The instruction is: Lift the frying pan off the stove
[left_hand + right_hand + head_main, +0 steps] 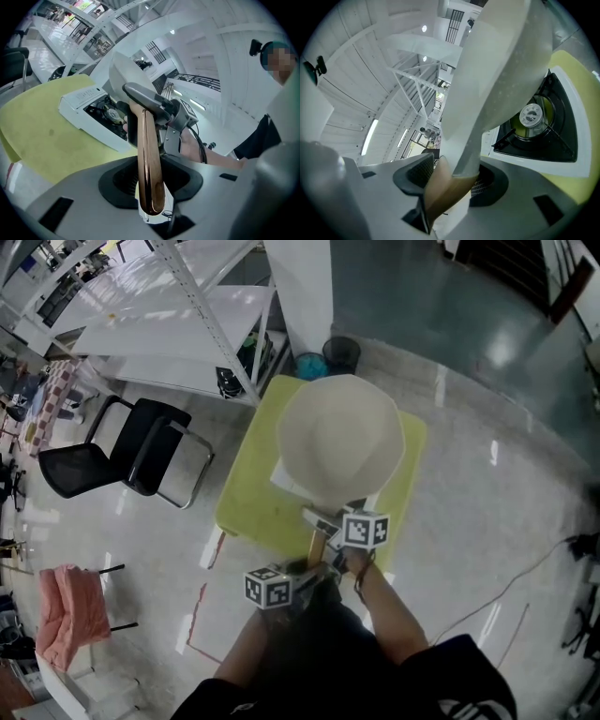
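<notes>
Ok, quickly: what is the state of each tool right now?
Left tool: closed on the pan handle.
Right tool: closed on the same handle, nearer the pan.

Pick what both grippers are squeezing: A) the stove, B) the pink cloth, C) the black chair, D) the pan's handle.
D: the left gripper and the right gripper each have their jaws closed on the handle of the frying pan.
</notes>
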A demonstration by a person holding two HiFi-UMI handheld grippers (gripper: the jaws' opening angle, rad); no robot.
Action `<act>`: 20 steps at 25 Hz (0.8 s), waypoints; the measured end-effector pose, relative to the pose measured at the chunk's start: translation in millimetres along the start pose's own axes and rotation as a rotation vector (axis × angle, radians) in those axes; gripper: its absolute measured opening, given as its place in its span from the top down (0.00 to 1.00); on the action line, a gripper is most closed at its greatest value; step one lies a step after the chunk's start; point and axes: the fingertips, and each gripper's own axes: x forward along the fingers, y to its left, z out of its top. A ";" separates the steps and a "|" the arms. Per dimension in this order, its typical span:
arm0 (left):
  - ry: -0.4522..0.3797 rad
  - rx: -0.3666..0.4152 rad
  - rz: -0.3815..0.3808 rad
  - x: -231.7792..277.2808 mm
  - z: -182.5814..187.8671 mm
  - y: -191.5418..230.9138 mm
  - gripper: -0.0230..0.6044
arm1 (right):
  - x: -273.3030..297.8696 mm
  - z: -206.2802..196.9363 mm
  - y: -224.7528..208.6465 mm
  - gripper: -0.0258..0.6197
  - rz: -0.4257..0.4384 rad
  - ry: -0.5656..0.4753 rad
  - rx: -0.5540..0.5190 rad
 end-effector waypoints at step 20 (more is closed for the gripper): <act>0.070 0.146 -0.161 -99.1 -36.2 -34.7 0.69 | -17.8 -45.3 85.7 0.60 -0.078 -0.204 -0.015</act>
